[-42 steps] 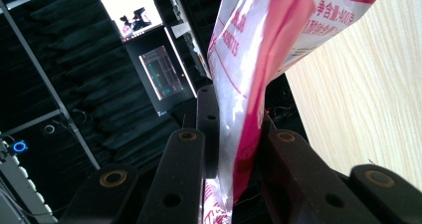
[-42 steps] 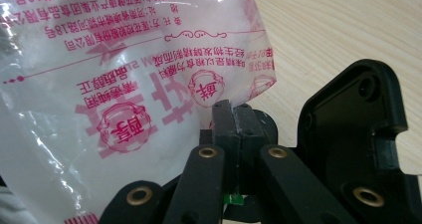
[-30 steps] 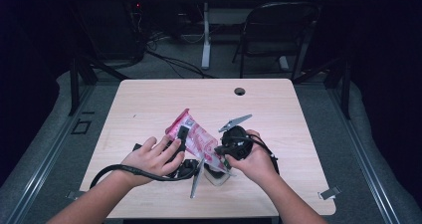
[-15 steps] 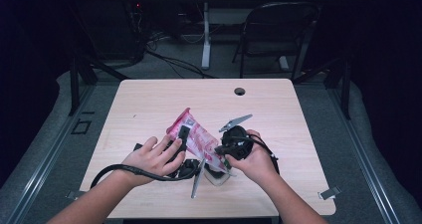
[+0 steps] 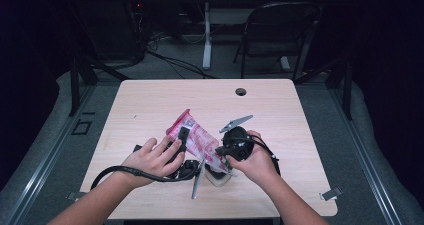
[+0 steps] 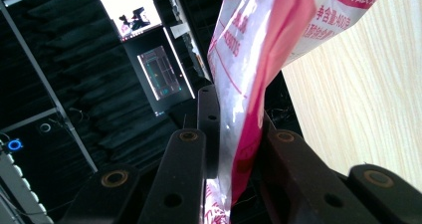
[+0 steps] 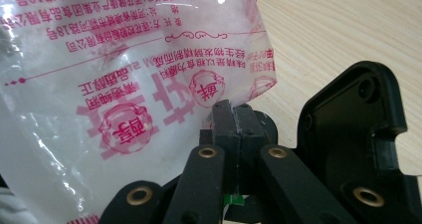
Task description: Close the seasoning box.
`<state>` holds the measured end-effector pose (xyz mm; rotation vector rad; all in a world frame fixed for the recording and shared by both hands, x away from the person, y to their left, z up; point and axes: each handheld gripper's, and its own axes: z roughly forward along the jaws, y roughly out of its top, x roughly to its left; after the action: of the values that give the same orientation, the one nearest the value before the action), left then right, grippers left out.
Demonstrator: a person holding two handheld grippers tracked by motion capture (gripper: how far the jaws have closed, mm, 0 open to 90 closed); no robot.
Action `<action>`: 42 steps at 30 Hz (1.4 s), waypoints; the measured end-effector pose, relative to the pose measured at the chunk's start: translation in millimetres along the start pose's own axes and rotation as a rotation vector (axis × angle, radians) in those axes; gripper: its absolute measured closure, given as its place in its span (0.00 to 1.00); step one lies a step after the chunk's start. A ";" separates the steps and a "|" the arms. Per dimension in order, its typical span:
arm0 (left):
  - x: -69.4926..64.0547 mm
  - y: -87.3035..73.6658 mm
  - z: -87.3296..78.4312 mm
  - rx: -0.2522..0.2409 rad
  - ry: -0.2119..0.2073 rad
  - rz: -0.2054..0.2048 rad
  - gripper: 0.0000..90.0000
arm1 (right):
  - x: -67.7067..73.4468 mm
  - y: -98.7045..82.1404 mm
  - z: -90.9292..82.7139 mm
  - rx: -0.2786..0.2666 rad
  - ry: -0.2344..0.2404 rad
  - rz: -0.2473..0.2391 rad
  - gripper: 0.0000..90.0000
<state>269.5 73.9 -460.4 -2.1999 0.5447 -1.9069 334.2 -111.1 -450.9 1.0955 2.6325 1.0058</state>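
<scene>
Pink-and-clear plastic forms the bag, which is held up just above the near middle of the wooden table, between both hands. The left gripper is clamped on the bag's pink edge. The right gripper is clenched tight on the bag's lower corner. With both grips set on thin film, a pull apart could tear the bag or let the edge slip out of the right jaws, because only a narrow corner sits between them. White contents show through the clear panel in the right gripper view, but their nature cannot be made out. The hands cover most of both grippers in the high view.
</scene>
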 end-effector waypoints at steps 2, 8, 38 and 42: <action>0.1 -0.4 0.1 0.003 -0.023 -0.010 0.93 | 0.3 -0.1 -0.1 -0.003 -0.001 0.001 1.00; -2.9 -2.0 0.2 0.003 -0.022 -0.039 0.93 | 0.5 0.1 -0.3 0.000 0.000 0.002 1.00; -7.1 -5.3 1.1 0.006 -0.058 -0.089 0.93 | 0.3 1.2 -1.6 -0.011 -0.006 0.002 1.00; -8.0 -5.7 1.3 0.004 -0.056 -0.096 0.93 | 0.4 1.3 -1.4 -0.012 -0.006 0.002 1.00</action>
<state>270.8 82.1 -465.9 -2.3092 0.4329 -1.8829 334.2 -110.9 -449.0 1.0975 2.6174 1.0154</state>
